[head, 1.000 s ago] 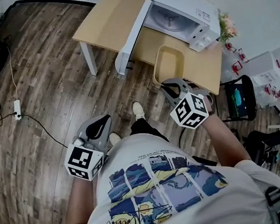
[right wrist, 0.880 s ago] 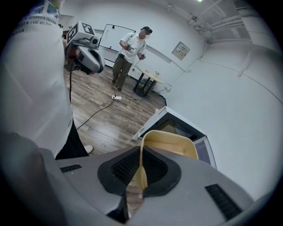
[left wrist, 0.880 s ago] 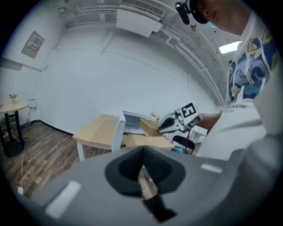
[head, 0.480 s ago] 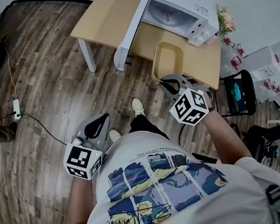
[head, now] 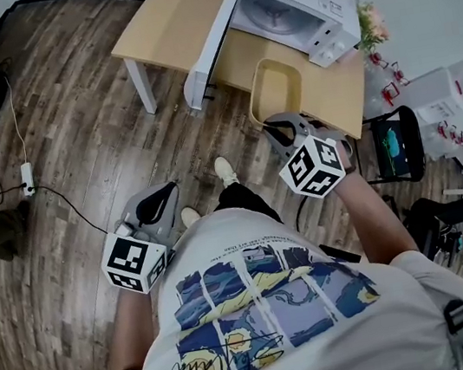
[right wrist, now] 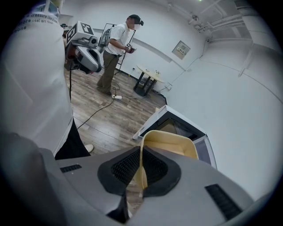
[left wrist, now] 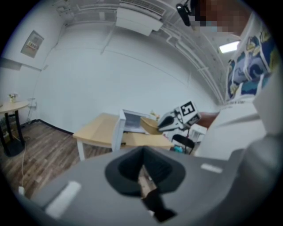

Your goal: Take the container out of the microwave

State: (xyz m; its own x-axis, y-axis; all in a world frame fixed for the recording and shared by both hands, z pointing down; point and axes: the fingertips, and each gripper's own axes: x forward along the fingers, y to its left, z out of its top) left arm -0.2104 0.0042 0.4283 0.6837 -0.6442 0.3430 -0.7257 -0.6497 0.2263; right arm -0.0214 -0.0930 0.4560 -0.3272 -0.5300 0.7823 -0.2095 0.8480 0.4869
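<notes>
The yellow container hangs in front of the white microwave, whose door stands wide open. My right gripper is shut on the container's near rim. In the right gripper view the rim runs between the closed jaws of the right gripper, the container tilts up beyond them, and the microwave shows an empty cavity. My left gripper is held low by my left side, shut with nothing in it. In the left gripper view, the left gripper faces the microwave.
The microwave stands on a light wooden table. A black chair and storage boxes sit at the right. A power strip with cable lies on the wooden floor at the left. Another person stands across the room beside a round side table.
The right gripper still holds the container in front of the open microwave, almost unmoved. A bystander's leg has come into the head view at the left edge.
</notes>
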